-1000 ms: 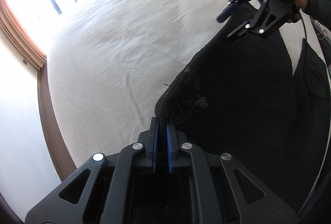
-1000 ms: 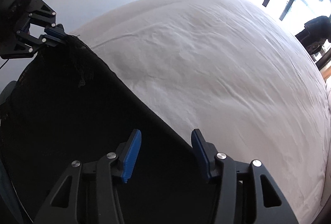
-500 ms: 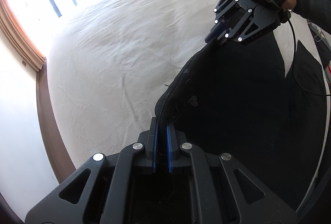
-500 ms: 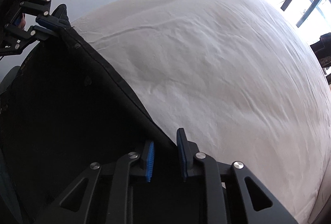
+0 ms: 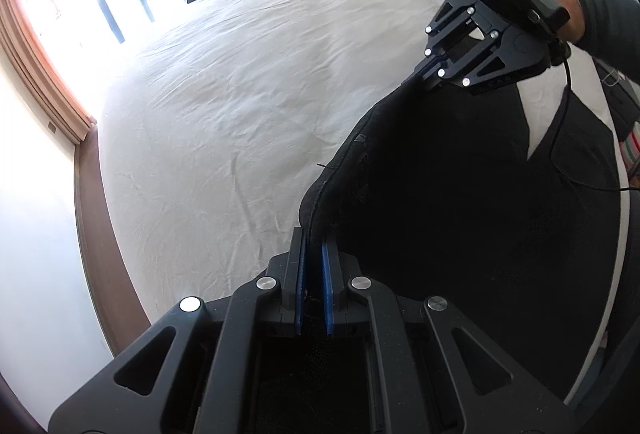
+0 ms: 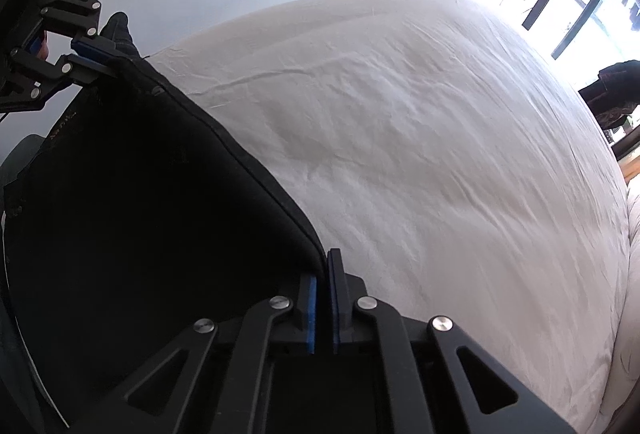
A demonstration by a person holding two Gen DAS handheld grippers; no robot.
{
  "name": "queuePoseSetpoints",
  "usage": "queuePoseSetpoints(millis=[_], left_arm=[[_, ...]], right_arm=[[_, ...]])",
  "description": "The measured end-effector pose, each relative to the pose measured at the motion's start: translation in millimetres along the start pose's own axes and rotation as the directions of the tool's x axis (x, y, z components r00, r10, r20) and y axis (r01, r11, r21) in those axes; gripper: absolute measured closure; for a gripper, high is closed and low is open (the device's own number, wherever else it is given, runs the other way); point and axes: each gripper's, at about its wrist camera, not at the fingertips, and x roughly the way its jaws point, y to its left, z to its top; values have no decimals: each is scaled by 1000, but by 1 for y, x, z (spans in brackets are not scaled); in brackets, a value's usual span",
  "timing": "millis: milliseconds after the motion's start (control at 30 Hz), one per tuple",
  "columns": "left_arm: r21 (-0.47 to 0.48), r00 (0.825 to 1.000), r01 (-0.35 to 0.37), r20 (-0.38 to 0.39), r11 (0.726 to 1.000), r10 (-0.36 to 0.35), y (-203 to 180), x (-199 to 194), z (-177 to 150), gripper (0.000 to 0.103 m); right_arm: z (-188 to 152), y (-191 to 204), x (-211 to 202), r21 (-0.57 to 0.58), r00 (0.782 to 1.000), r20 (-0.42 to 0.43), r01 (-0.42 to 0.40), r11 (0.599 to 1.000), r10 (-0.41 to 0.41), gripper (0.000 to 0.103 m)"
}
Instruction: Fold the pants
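Both claws clamped on one edge of black pants (image 5: 460,193), lower right of frame, over bed (image 5: 240,93): left claw (image 5: 314,258), right claw (image 6: 322,274). Keep edge taut, hands level while carrying across.

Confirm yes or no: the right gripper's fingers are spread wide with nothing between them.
No. In the right wrist view the right gripper has its blue-padded fingers pinched onto the edge of the black pants.

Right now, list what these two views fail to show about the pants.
- Pants: lower ends cut off by the frame edge, left wrist view.
- Fabric detail: lost in shadow, right wrist view.
- Edge inside the right gripper: hidden by its pads.
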Motion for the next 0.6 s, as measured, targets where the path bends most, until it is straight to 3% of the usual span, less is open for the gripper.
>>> queuePoseSetpoints(millis=[133,600], left_arm=[[-4,1000,3,15,1000,-3,-18,-17,-9,97],[7,998,49,27,999,-49,-92,-80,-65,97]], right_arm=[[-8,17,-15,43,999,35,32,999,-34,98],[-57,101,-74,106,991,128,31,994,-45,98]])
